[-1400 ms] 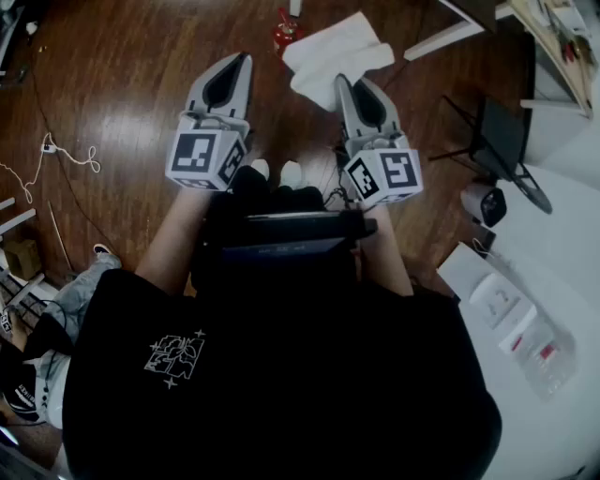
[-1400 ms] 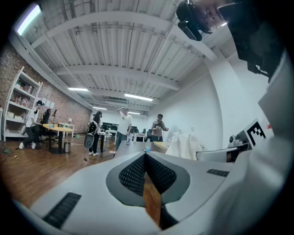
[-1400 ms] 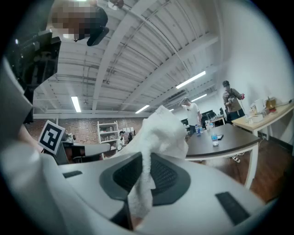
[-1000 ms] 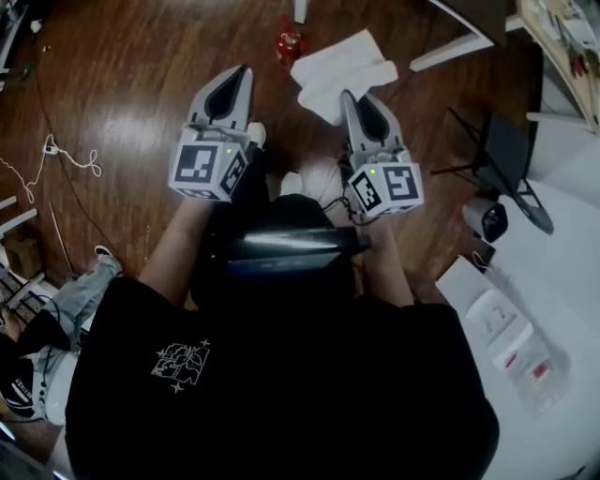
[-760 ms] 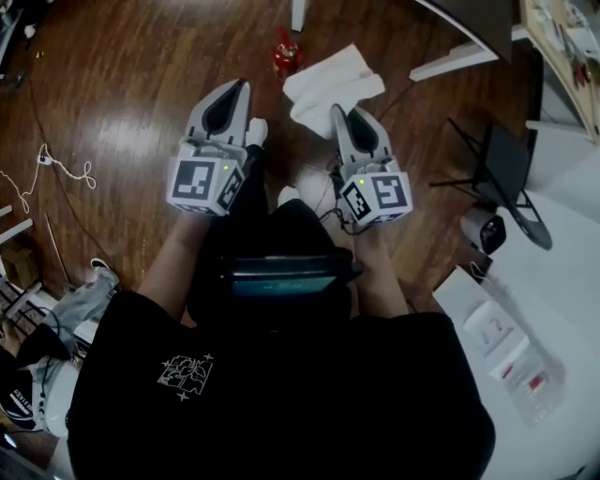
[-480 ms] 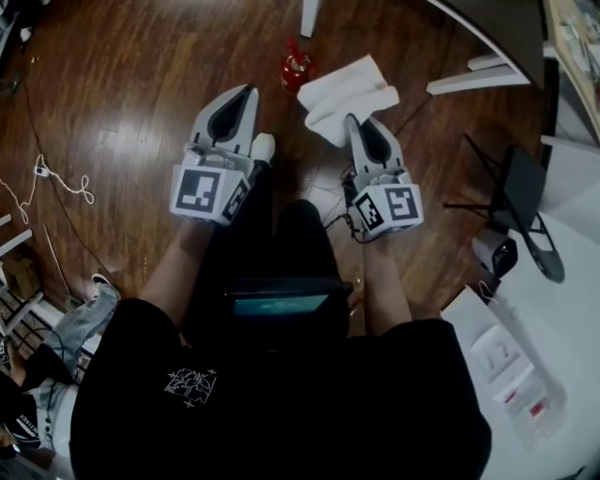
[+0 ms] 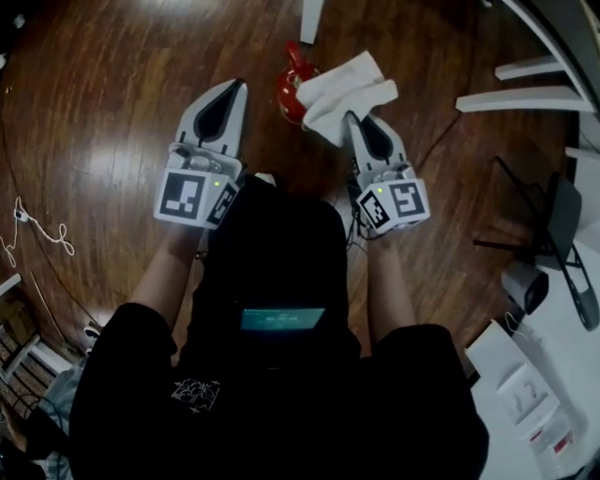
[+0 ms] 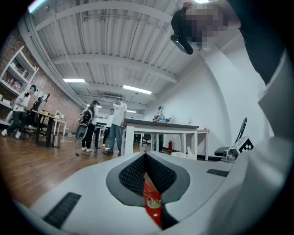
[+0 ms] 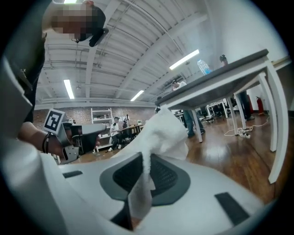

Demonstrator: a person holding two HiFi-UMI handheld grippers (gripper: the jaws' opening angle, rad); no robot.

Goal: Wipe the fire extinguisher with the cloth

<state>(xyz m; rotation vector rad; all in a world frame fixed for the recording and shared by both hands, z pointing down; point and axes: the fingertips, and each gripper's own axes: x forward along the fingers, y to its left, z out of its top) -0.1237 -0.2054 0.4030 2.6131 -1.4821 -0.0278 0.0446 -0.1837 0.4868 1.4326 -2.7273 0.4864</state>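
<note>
Extinguisher (image 7: 291, 89), red, sits on the wood floor (image 7: 112, 112) at the upper centre of the head view, just below a white table leg (image 7: 310, 19); whether it stands or lies cannot be told from above. The cloth (image 7: 345, 86), white and crumpled, hangs immediately to its right, and the cloth's left edge overlaps the red body in the picture.

The right gripper (image 7: 355, 120) points up the frame from the lower right of the cloth. In the right gripper view its jaws are pressed together on a fold of the cloth (image 9: 161, 133), which runs down through the grip and billows above the tips (image 9: 146, 158).

The left gripper (image 7: 236, 86) is level with it at the left of the frame, its tips beside the extinguisher but apart from it. In the left gripper view the jaws meet at the tips (image 8: 145, 156) with nothing between them; the extinguisher (image 8: 153, 206) shows beyond, through the narrow slot under the tips.
</note>
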